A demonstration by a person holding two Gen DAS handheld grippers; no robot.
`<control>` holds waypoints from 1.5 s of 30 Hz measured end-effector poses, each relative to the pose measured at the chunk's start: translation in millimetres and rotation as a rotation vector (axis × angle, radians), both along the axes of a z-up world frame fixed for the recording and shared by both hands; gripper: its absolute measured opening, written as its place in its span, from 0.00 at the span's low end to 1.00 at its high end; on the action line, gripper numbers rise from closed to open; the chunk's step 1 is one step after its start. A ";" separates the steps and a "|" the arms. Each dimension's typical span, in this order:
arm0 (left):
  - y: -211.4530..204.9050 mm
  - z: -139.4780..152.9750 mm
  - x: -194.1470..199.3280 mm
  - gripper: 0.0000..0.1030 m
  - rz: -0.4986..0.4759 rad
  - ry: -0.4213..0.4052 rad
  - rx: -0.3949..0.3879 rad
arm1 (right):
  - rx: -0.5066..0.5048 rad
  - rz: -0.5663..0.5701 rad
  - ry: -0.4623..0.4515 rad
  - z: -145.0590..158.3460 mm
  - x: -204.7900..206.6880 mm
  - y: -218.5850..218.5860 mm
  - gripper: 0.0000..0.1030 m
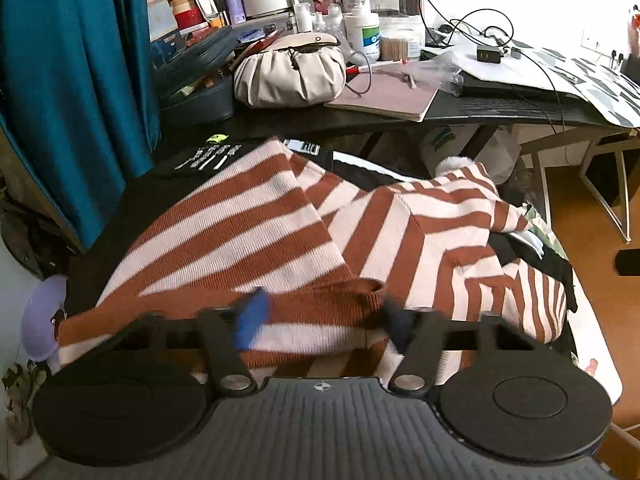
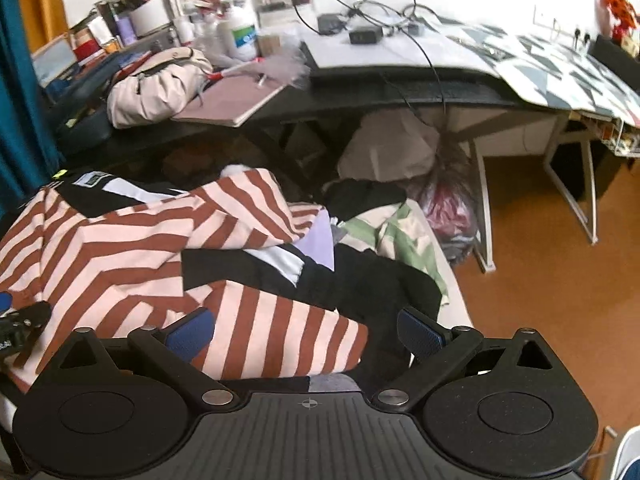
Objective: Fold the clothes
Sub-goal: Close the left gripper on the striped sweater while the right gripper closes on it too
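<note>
My left tongs [image 1: 324, 320] sit wide over the striped top's [image 1: 248, 232] near hem, right tongs [image 2: 308, 334] wide round its sleeve [image 2: 280, 328], prob. to fold it.

the striped top [image 1: 248, 224] ahead of the left jaws is rust-brown and pale pink in broad diagonal bands, its folded hem solid rust between those jaws; the finger pads [image 1: 252, 316] are blue; beyond the right jaws lies a black garment [image 2: 360, 280] with a white band, a lilac piece [image 2: 318, 246] and a green-and-cream patterned cloth [image 2: 400, 232]; farther off, a beige pouch [image 1: 290, 74], a teal curtain [image 1: 76, 80], a black desk [image 2: 400, 98], an orange-brown floor [image 2: 560, 272].
</note>
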State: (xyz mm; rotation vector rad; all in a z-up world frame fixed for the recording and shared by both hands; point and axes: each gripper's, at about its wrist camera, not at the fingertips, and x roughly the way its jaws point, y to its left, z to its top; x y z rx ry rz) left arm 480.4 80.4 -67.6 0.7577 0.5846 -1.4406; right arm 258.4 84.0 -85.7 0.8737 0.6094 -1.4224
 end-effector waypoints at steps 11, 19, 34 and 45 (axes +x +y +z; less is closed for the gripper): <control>4.7 27.5 54.7 0.06 0.196 0.011 -0.015 | -0.001 0.121 -0.095 -21.5 31.8 -55.9 0.96; -2.2 12.4 64.0 0.38 0.235 0.003 0.003 | 0.055 0.168 -0.178 -47.2 62.3 -79.6 0.96; -28.0 -3.0 36.9 0.13 0.090 0.022 0.055 | 0.098 0.196 -0.263 -66.8 69.7 -66.5 0.96; 2.8 67.6 96.0 0.07 0.303 0.026 -0.217 | 0.072 0.263 -0.415 -59.1 74.7 -58.6 0.91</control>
